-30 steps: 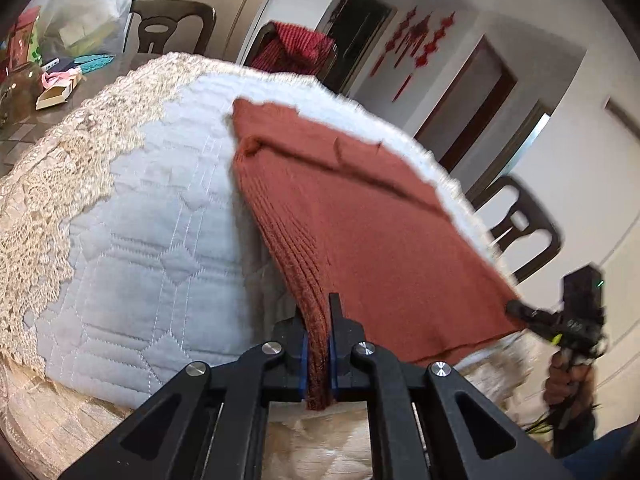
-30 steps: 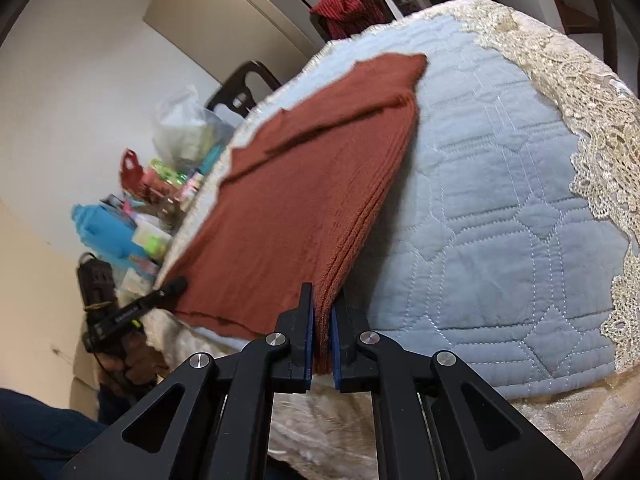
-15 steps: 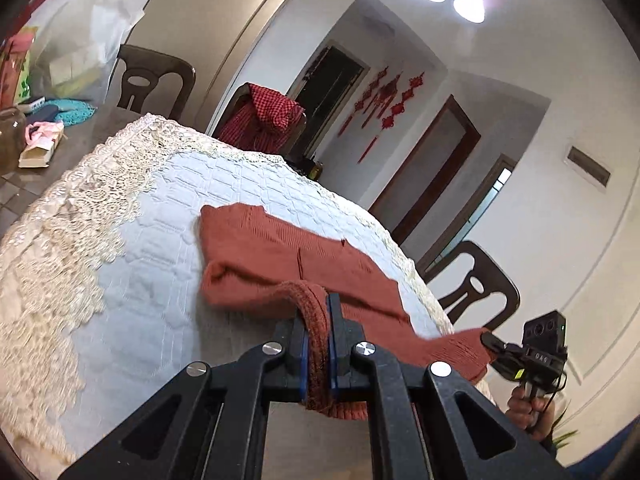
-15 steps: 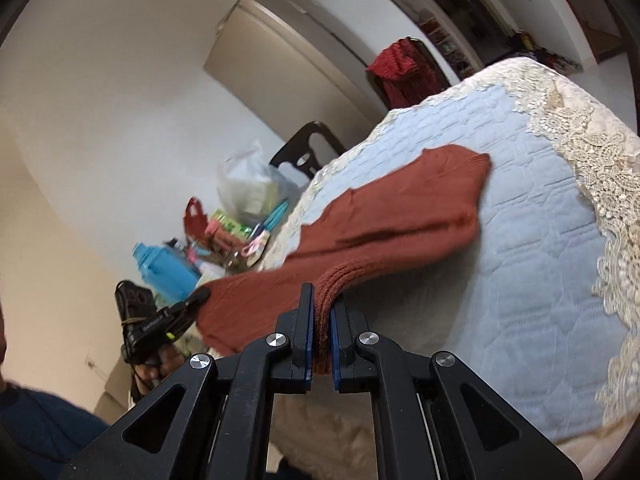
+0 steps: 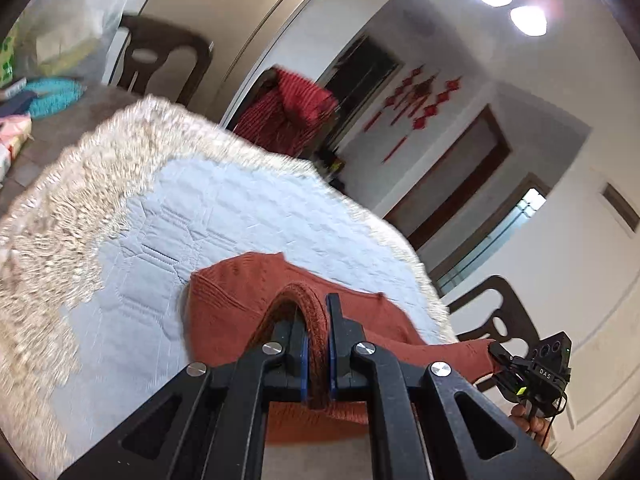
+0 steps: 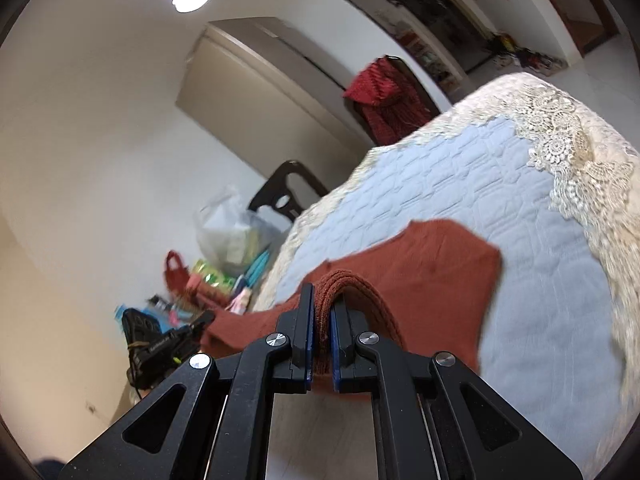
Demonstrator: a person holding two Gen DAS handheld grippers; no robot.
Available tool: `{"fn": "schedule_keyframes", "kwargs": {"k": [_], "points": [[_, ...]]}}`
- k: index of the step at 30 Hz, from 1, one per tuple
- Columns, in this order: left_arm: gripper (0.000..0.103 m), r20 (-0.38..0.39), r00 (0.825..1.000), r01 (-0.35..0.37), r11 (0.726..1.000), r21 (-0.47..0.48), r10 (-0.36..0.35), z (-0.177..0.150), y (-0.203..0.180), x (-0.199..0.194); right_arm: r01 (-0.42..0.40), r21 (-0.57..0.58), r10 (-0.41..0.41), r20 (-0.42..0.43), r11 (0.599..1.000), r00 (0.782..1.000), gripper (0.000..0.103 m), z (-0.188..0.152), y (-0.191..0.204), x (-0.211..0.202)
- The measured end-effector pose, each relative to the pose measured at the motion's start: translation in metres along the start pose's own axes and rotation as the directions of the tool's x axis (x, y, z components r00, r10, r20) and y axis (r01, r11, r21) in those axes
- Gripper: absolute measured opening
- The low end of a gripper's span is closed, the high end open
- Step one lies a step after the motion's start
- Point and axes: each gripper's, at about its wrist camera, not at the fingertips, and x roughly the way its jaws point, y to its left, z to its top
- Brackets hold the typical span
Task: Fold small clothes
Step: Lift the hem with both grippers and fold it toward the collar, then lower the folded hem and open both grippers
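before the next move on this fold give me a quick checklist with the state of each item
1. Left gripper shut on the sweater hem: ok.
2. Right gripper shut on the hem: ok.
3. Far part of the sweater lying flat on the blue quilt: ok.
4. Hem between the two grippers hanging level: cannot tell, neither view shows the whole span.
5. Quilt ahead of the sweater free of other things: ok.
6. Sleeves tucked in neatly: cannot tell, hidden under the lifted part.
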Motion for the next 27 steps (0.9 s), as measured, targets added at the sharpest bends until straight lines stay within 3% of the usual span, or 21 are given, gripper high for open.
{"fn": "schedule_keyframes", "kwargs": {"k": [8,15,21,24,27], "points": [[0.008,-0.165,0.982,-0.112,0.986,-0.121,0.091,-0.001,0.044,0.078,0.111,0.18,-0.091,-0.115,0.977,0.989,0.006,0.011,-0.061,0.057],[0.009,-0.151,0.985,-0.097,0.988,-0.124,0.078,0.003,0.039,0.076,0.124,0.172,-0.105,-0.114,0.977,0.988,0.006,0.022,-0.06,0.059],[0.011,-0.186,0.981,-0.094,0.97,-0.223,0.052,0.009,0.054,0.092,0.164,0.237,-0.128,-0.159,0.958,0.979,0.008,0.031,-0.078,0.082],[0.018,-0.14,0.989,-0.074,0.972,-0.221,0.043,0.012,0.052,0.086,0.151,0.257,-0.114,-0.153,0.955,0.982,0.011,0.034,-0.081,0.084],[0.035,-0.077,0.995,-0.082,0.974,-0.21,0.067,0.019,0.05,0.077,0.115,0.249,-0.087,-0.122,0.962,0.989,0.017,0.04,-0.077,0.084]]}}
